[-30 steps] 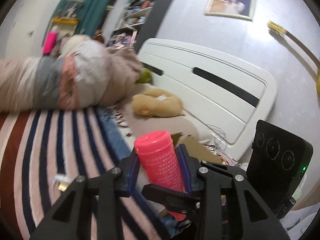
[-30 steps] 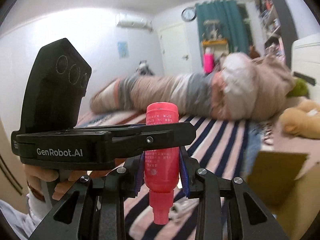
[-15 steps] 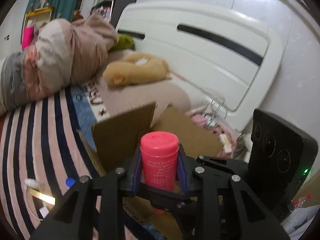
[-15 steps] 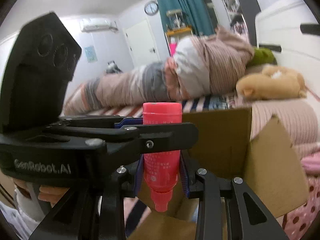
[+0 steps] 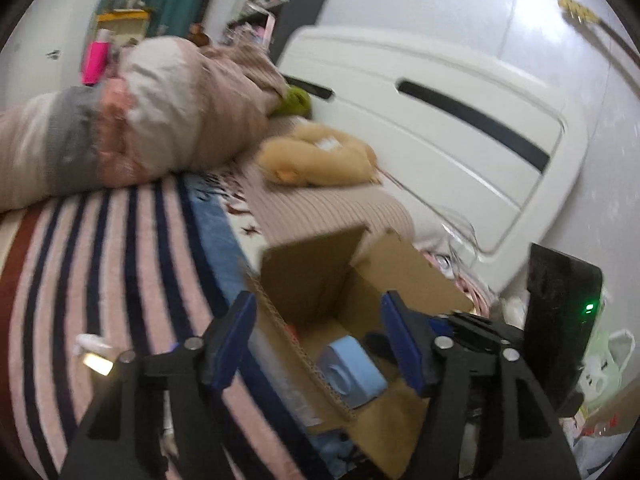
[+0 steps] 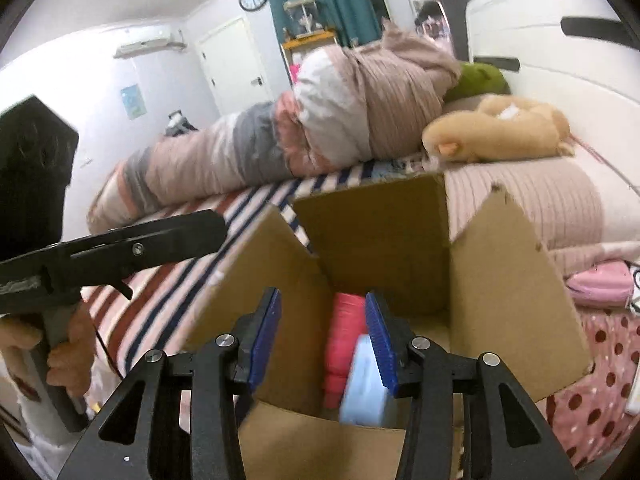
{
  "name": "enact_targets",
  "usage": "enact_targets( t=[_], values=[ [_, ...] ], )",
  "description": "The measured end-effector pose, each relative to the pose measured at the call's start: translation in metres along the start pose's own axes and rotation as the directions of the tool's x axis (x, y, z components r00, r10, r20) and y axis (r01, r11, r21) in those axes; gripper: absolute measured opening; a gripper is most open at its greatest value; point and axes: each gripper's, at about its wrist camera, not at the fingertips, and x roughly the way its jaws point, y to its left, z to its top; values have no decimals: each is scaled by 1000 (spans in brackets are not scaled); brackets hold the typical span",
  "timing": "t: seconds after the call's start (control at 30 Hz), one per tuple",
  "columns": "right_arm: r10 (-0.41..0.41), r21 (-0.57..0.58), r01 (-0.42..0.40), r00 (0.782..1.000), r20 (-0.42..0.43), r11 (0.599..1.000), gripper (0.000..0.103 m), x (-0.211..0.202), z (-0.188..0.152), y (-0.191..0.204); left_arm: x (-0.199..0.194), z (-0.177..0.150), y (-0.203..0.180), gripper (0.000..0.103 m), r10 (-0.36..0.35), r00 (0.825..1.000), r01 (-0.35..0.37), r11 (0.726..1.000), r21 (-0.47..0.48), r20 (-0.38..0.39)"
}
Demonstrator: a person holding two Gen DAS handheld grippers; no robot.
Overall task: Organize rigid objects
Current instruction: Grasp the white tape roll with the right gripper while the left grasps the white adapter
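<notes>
An open cardboard box (image 6: pixel 504 280) stands on the bed. A pink bottle (image 6: pixel 346 332) lies inside it beside a light blue item (image 6: pixel 364 384). My right gripper (image 6: pixel 322 340) is open and empty just above the box opening, the bottle showing between its blue pads. In the left wrist view the box (image 5: pixel 312 280) sits ahead with the blue item (image 5: pixel 352 372) inside. My left gripper (image 5: pixel 320 344) is open and empty over the box's near edge. The left gripper's body (image 6: pixel 120 244) shows at the left of the right wrist view.
A striped blanket (image 5: pixel 100 260) covers the bed. A rolled duvet (image 5: pixel 140 120) and a tan plush toy (image 5: pixel 320 156) lie near the white headboard (image 5: pixel 460 120). Small items (image 5: pixel 94 356) lie on the blanket at left. Pink polka-dot fabric (image 6: pixel 600 380) lies right of the box.
Both grippers held the pink bottle together over the box; both have opened and the bottle now lies inside the box. The left gripper has drawn back to the left.
</notes>
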Motion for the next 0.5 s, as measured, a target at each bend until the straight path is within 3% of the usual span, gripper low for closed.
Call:
enact_targets(
  t=[0.13, 0.27, 0.5],
  values=[
    [74, -70, -71, 996, 41, 995, 47, -8, 9, 41, -37, -10, 40, 67, 79, 995, -74, 995, -73, 61],
    [161, -163, -157, 987, 15, 974, 47, 5, 12, 98, -66, -32, 85, 70, 160, 984, -147, 977, -154, 80],
    [181, -182, -210, 970, -165, 961, 57, 71, -13, 164, -78, -88, 158, 70, 274, 962, -268, 931, -247, -9]
  ],
)
